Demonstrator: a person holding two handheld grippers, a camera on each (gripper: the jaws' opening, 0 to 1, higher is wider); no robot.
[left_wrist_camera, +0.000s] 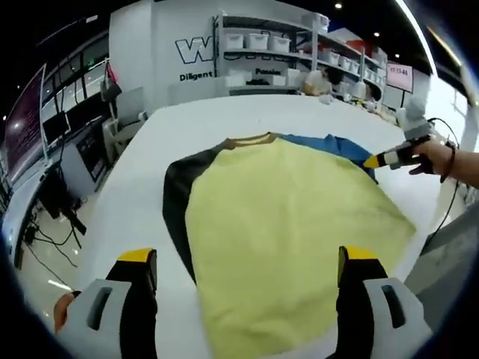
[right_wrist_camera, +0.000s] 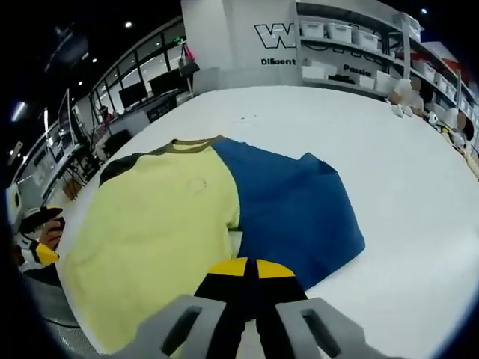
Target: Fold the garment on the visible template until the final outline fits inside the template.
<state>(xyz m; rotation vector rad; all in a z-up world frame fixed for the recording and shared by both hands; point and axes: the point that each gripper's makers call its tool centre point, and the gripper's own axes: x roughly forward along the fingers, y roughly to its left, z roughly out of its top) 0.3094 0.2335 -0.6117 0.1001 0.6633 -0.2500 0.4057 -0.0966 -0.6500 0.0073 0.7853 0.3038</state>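
A garment lies flat on the white table (left_wrist_camera: pixel 150 157): pale yellow body (left_wrist_camera: pixel 292 232), black sleeve (left_wrist_camera: pixel 176 194) and blue sleeve (left_wrist_camera: pixel 329 143). My left gripper (left_wrist_camera: pixel 247 258) hovers open over the yellow hem, its jaws wide apart with nothing between them. A hand holds my right gripper (left_wrist_camera: pixel 374 160) at the blue sleeve's outer edge. In the right gripper view, the right gripper (right_wrist_camera: pixel 251 268) is shut at the near edge of the blue sleeve (right_wrist_camera: pixel 292 209), beside the yellow body (right_wrist_camera: pixel 157 224). The left gripper (right_wrist_camera: pixel 41 253) shows at the far left edge.
Shelves with white bins (left_wrist_camera: pixel 299 45) stand behind the table's far edge, with small items (right_wrist_camera: pixel 408 93) at the far corner. Monitors and cables (left_wrist_camera: pixel 60 187) sit on the floor side to the left. Bare tabletop (right_wrist_camera: pixel 404 194) stretches beyond the blue sleeve.
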